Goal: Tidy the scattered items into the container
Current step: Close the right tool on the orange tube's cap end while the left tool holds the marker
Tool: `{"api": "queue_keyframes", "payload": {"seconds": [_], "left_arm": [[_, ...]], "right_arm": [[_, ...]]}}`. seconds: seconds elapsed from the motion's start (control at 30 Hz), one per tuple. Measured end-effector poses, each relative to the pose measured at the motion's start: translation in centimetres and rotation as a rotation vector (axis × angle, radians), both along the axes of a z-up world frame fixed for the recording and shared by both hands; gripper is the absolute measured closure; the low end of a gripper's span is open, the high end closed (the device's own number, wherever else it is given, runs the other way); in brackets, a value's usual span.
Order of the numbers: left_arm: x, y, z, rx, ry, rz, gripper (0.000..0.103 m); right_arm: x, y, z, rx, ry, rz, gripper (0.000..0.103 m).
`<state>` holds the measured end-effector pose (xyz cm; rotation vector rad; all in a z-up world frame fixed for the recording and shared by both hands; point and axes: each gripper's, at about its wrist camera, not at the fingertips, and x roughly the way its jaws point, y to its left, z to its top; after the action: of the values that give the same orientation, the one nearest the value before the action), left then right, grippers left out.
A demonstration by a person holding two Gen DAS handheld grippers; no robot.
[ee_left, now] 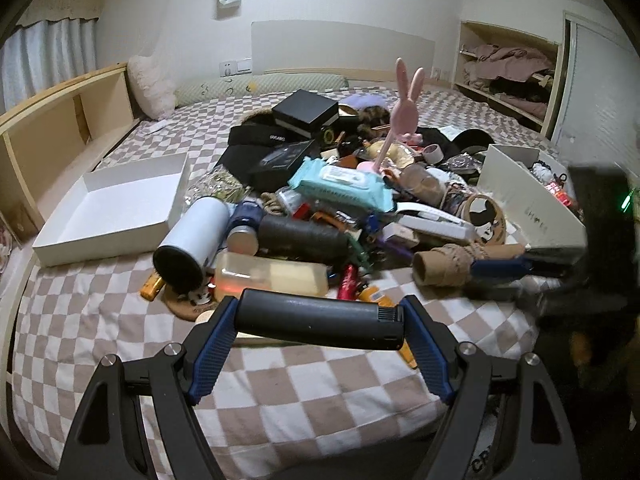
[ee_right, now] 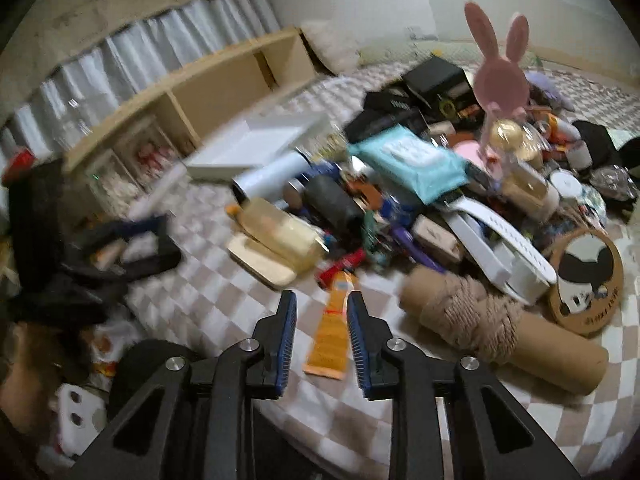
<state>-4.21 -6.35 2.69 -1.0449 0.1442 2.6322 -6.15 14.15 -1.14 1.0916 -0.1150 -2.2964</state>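
Near the bed's [ee_left: 100, 344] front edge, your left tongs [ee_left: 318, 322] are clamped on a black cylinder [ee_left: 318, 322]; your right tongs [ee_right: 322, 312] stand apart over an orange tube [ee_right: 330, 340]. White box [ee_left: 108, 216]: left edge, well apart. Risk: end-held cylinder may swivel and drop en route.

Right gripper [ee_right: 322, 316]: jaws parted, nothing between the pads, positioned above an orange tube [ee_right: 329, 336] lying flat on the checkered bedspread [ee_right: 192, 300]. Twine-wrapped cardboard tube [ee_right: 500, 326] lies just right.
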Motion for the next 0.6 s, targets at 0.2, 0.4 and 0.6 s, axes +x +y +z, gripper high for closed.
{"api": "queue_keyframes", "payload": {"seconds": [0.2, 0.4, 0.6], "left_arm": [[-0.4, 0.8, 0.2, 0.020, 0.000, 0.007, 0.022], [-0.6, 1.0, 0.5, 0.051, 0.008, 0.027, 0.022], [-0.8, 1.1, 0.8, 0.059, 0.022, 0.045, 0.022]], "right_arm": [[-1.0, -1.8, -3.4, 0.045, -0.050, 0.013, 0.023], [-3.2, -4.4, -5.5, 0.090, -0.062, -0.017, 0.040], [-5.0, -5.5, -7.5, 0.132, -0.107, -0.037, 0.054]]}}
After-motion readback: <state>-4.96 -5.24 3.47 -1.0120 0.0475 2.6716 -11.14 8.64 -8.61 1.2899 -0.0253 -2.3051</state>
